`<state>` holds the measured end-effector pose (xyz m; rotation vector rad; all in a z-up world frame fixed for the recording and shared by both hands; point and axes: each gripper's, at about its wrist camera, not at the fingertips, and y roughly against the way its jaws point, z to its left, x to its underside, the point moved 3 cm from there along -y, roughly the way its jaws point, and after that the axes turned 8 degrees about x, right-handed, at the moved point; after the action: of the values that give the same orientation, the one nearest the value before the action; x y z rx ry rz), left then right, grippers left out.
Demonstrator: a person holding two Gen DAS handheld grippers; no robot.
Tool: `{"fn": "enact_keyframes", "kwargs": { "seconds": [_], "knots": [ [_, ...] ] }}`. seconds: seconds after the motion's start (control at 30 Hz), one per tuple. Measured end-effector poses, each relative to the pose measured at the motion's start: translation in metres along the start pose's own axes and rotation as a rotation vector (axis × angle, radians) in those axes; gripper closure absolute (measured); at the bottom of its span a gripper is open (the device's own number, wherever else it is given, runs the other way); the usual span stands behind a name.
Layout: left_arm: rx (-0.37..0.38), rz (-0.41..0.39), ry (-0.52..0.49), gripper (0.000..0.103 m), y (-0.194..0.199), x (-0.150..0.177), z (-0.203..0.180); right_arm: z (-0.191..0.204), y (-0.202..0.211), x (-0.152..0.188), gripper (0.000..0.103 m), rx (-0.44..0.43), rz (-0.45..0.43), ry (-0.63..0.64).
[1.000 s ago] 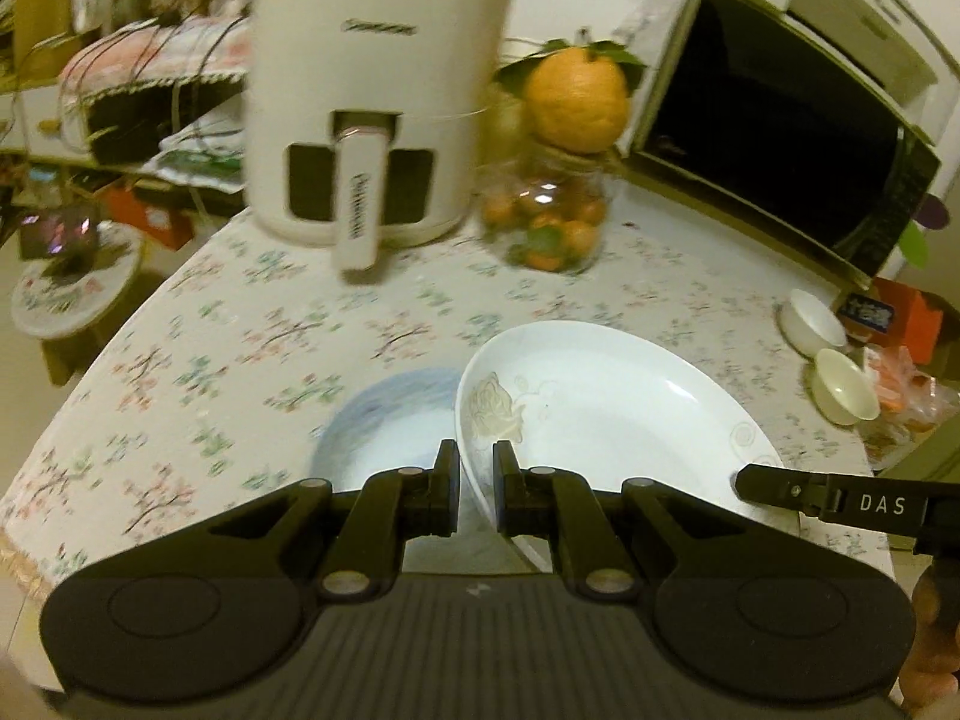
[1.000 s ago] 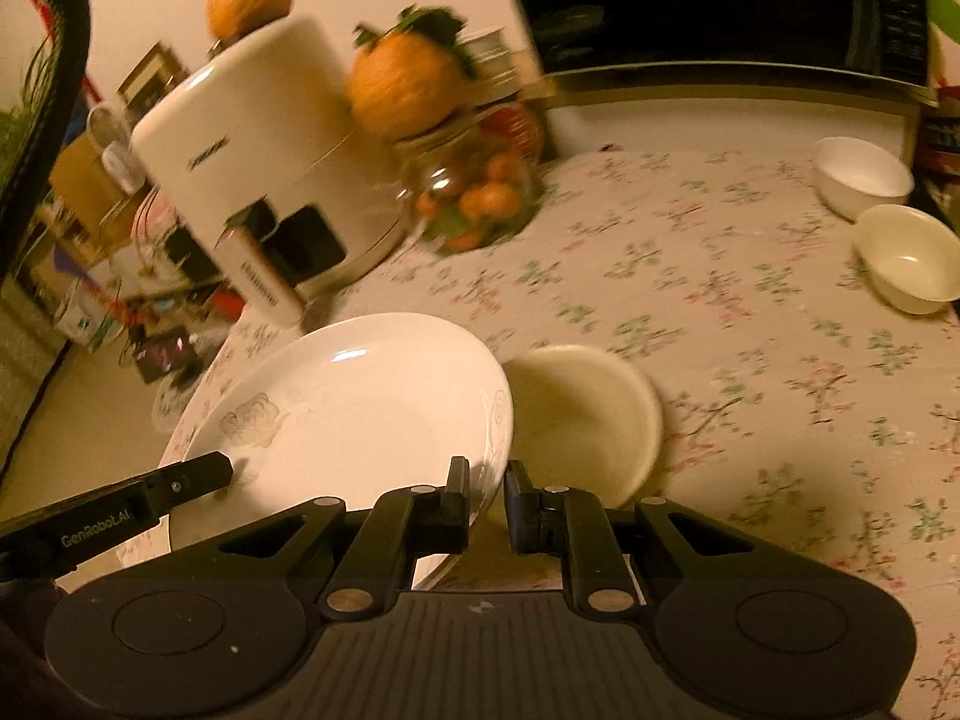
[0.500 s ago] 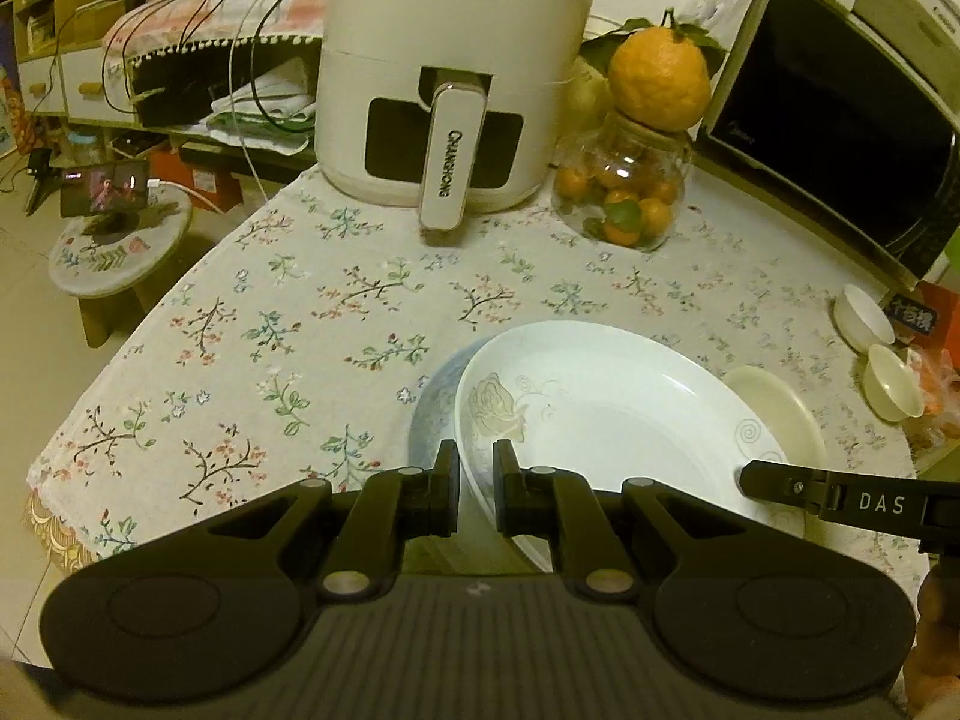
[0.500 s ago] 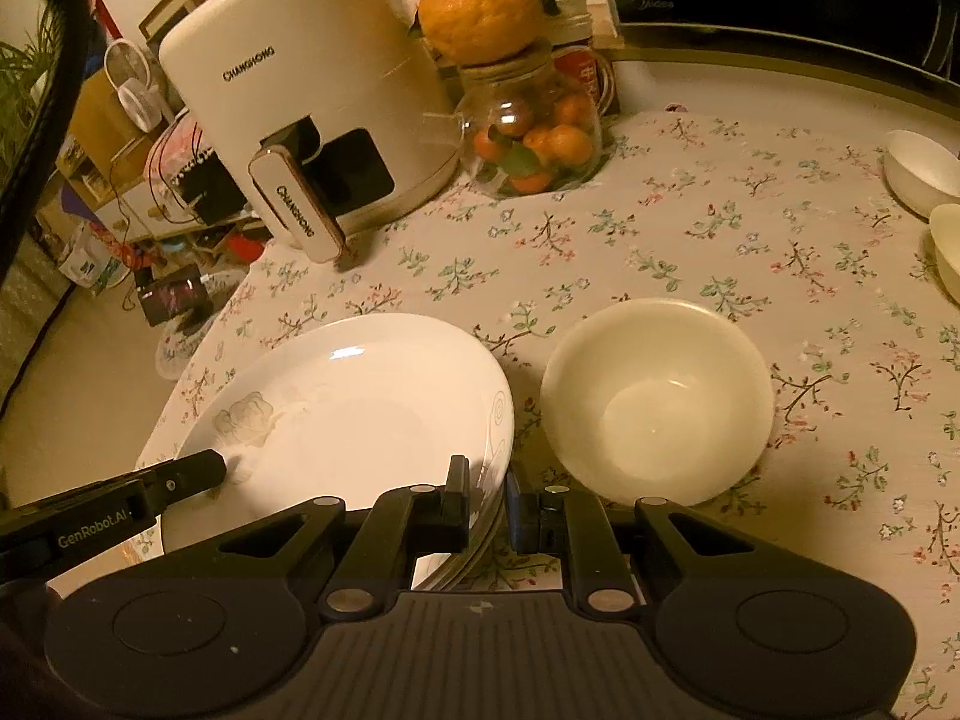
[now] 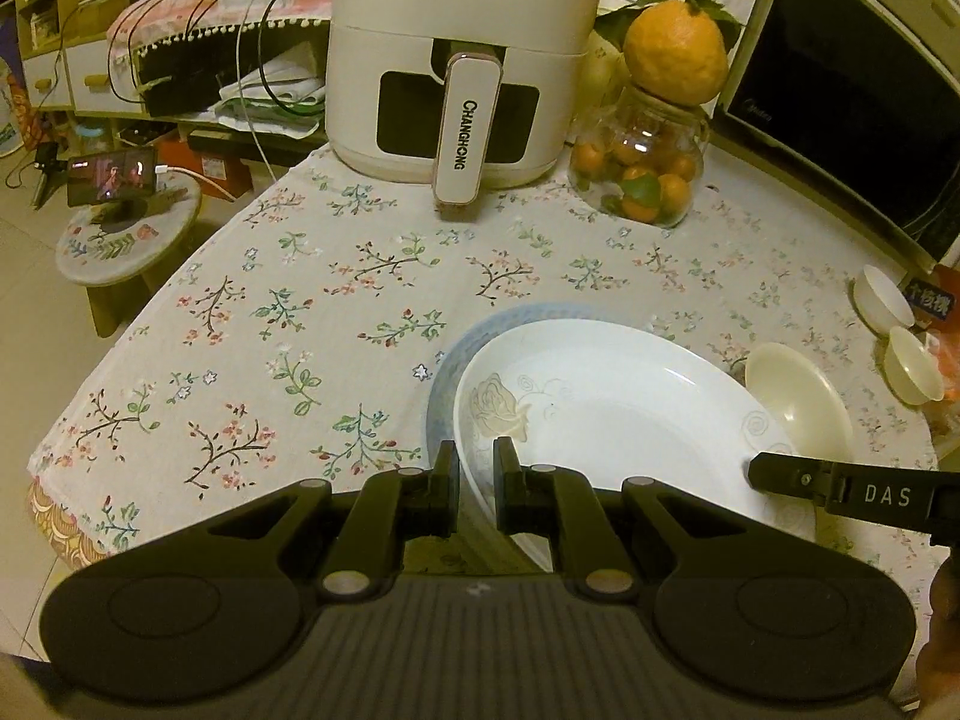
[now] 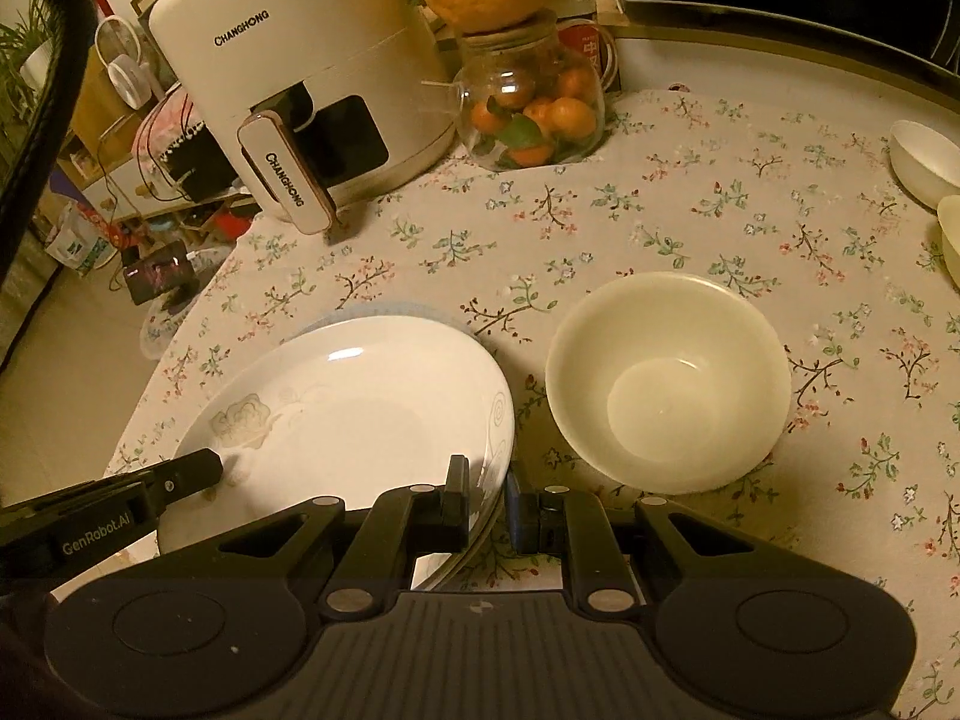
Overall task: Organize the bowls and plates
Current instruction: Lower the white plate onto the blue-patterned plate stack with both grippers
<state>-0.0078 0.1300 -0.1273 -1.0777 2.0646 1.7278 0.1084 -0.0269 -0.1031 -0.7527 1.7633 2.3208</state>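
Both grippers clamp the white plate's rim: left gripper [image 5: 476, 461] on its near-left edge, right gripper [image 6: 487, 479] opposite. White plate [image 5: 612, 396] sits over a blue-rimmed plate [image 5: 474, 330]. Glazed, stiff, breakable, likely slick; rim is the only hold. Cream bowl [image 6: 666, 381] stands just beside.

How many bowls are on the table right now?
3. One cream bowl sits just right of the white plate held in both grippers' jaws. Two small bowls, and, sit side by side at the table's right edge. Others may be out of view.
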Motion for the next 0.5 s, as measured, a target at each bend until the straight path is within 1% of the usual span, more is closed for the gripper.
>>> {"fn": "enact_keyframes", "kwargs": {
  "seconds": [0.5],
  "knots": [
    [-0.033, 0.013, -0.015, 0.094, -0.007, 0.005, 0.001, 0.004, -0.011, 0.002, 0.089, 0.021, 0.018, 0.009]
  ]
}}
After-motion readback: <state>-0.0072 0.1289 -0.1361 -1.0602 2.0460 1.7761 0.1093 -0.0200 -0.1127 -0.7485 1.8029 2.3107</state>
